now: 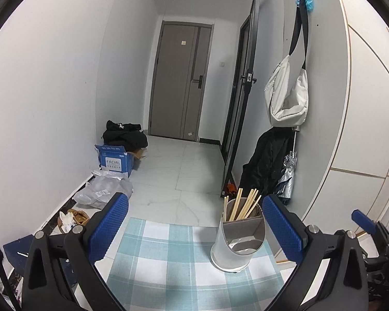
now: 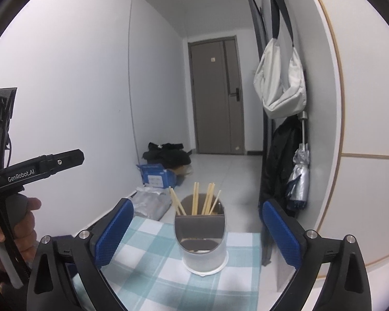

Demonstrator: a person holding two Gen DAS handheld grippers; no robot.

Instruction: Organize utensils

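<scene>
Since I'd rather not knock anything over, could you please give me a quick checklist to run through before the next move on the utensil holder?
1. Right tongs open, nothing between them: ok.
2. Left tongs open and empty: ok.
3. Utensil holder upright on the checked cloth: ok.
4. Chopsticks all in the rear compartment: ok.
5. Front compartment free: cannot tell, something may lie at the bottom.
6. Loose utensils left on the cloth: none in view, ok.
</scene>
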